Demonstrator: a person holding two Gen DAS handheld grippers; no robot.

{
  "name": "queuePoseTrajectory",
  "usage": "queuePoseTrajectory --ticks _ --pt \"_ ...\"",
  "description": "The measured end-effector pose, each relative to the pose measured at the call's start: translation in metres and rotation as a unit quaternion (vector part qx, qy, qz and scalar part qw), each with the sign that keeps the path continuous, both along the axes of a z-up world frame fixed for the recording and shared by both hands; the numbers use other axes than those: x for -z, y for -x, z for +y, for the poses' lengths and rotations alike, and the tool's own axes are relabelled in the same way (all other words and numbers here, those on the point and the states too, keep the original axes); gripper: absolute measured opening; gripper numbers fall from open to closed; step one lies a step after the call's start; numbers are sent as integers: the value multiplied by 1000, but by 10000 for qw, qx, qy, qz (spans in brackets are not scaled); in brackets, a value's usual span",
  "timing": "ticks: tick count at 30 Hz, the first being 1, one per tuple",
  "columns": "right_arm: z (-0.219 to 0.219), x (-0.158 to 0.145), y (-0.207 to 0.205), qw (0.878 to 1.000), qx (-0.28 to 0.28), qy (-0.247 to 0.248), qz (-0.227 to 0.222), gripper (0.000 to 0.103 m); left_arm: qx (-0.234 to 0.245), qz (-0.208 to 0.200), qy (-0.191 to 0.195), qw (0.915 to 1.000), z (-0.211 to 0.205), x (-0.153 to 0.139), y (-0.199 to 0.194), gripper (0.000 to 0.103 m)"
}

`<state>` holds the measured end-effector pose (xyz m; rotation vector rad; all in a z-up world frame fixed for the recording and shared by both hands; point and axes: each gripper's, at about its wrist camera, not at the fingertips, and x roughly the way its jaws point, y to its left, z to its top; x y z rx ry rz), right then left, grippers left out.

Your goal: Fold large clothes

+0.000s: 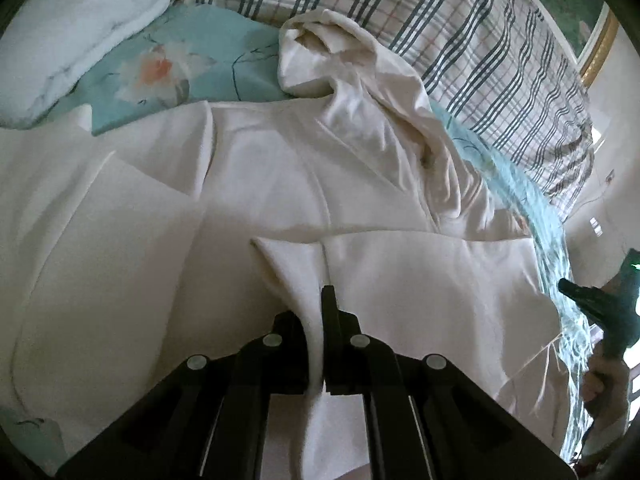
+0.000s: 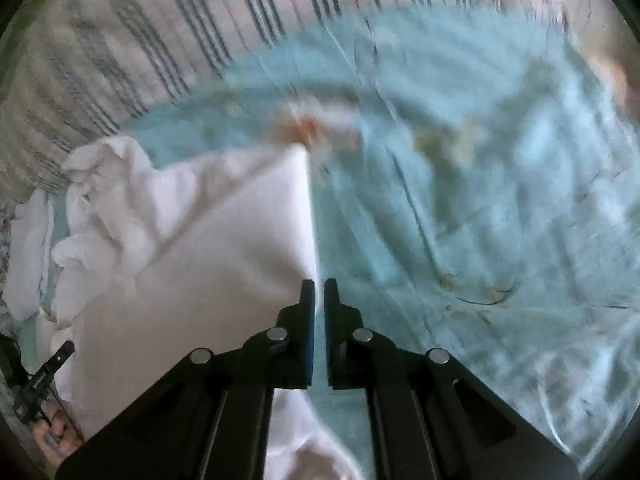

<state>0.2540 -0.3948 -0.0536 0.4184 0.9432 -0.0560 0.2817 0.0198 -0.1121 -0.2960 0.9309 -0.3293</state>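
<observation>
A large cream-white hooded garment (image 1: 280, 184) lies spread on the bed, its hood (image 1: 332, 56) bunched at the far side. My left gripper (image 1: 318, 300) is shut on a folded edge of the garment (image 1: 296, 272) and holds it over the body of the cloth. My right gripper (image 2: 319, 292) is shut on the garment's edge (image 2: 308, 240); the white cloth (image 2: 200, 248) spreads to its left. The right wrist view is blurred by motion. The right gripper also shows at the right edge of the left wrist view (image 1: 588, 300).
A teal floral bedsheet (image 2: 460, 200) covers the bed. A plaid quilt (image 1: 400, 4) lies along the far side. A white pillow or folded cloth (image 1: 80, 28) sits at the far left. A gold-framed picture (image 1: 596, 48) hangs on the wall.
</observation>
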Motion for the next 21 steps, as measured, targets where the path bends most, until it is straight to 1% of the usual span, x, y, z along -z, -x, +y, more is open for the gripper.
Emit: queuePoseTrajectory --ticks 1,2,3,4,5,6,7,8,9,10,11,12,13,14,15,18,19,21 --pt "17 -4 3 9993 -346 -72 -72 9 0 20 -6 10000 0 1 0 4" --pt "29 -2 3 9982 -590 -100 1 12 -1 34 -28 10000 1 0 1 4" --pt "42 6 2 9962 -835 -166 168 18 -3 29 -66 10000 2 -2 4 4" --pt "49 18 1 9948 -927 -162 386 22 -14 -6 -109 9999 6 -6 8 5" --pt "49 31 1 9943 -833 48 665 23 -55 -55 -148 9999 14 -12 15 7" --pt "44 38 2 9942 -698 174 800 19 -105 -90 -167 9998 23 -17 23 7" --pt "34 42 7 9958 -534 38 740 16 -205 -164 -188 9995 38 -25 35 7" --pt "23 40 15 9972 -303 -236 635 16 -292 -227 -218 9991 52 -31 45 7" --pt "16 36 23 9976 -117 -346 591 17 -401 -292 -286 9984 64 -37 53 7" --pt "13 29 30 9981 -20 -382 482 20 -515 -376 -384 9972 76 -43 61 7" --pt "17 18 39 9988 -39 -371 311 20 -630 -447 -511 9957 88 -49 68 11" --pt "20 13 43 9989 -111 -409 222 23 -700 -482 -607 9945 96 -54 73 21" --pt "28 6 48 9978 -288 -594 74 27 -709 -489 -629 9943 100 -57 74 28" --pt "37 3 51 9967 -385 -715 26 30 -686 -493 -656 9943 102 -59 74 46" --pt "46 0 55 9955 -487 -818 -4 35 -637 -491 -720 9942 100 -60 73 60" --pt "77 -4 62 9915 -795 -1032 9 36 -421 -487 -1045 9924 83 -56 66 74" --pt "84 -5 61 9904 -862 -1076 30 36 -354 -466 -1207 9910 74 -52 62 75" --pt "99 -4 68 9881 -996 -1169 87 36 -296 -370 -1701 9843 58 -40 51 75"
